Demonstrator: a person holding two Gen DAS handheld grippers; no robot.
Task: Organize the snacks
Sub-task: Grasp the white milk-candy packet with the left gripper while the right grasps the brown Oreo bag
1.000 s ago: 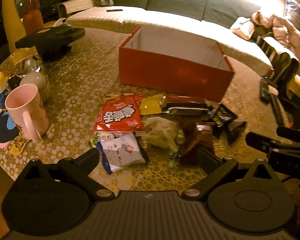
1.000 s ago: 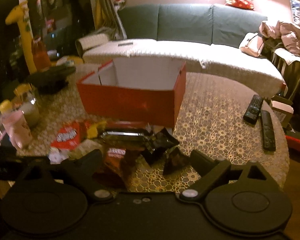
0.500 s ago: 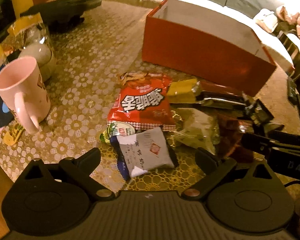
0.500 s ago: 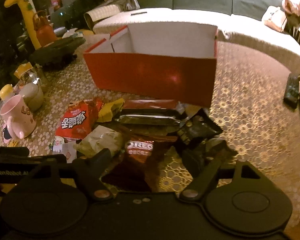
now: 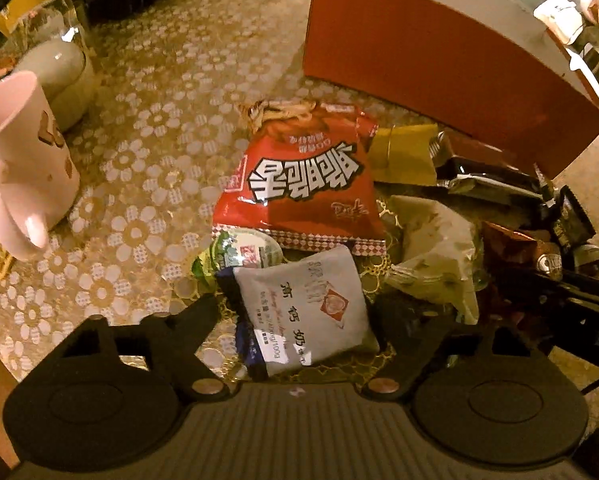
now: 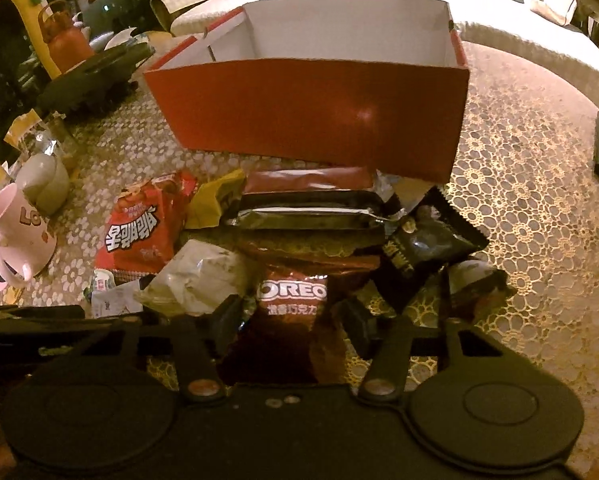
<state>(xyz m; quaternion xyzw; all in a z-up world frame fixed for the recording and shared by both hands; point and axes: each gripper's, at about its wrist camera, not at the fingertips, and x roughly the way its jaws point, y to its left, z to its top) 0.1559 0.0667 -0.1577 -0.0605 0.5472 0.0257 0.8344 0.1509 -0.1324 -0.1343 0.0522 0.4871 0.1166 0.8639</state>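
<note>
left gripper (image 5: 299, 316) fingers apart, straddling the white packet (image 5: 305, 312). right gripper (image 6: 291, 320) fingers apart around the oreo pack (image 6: 291, 300) (contact unclear); red box (image 6: 311, 120) behind.

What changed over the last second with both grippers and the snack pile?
Both grippers dropped toward the pile. The left gripper now straddles the white packet, jaws open. The right gripper closed in around the Oreo pack, fingers at its sides; whether they grip it is unclear. Nothing is lifted. The red box, pink mug and other snacks stayed put.
</note>
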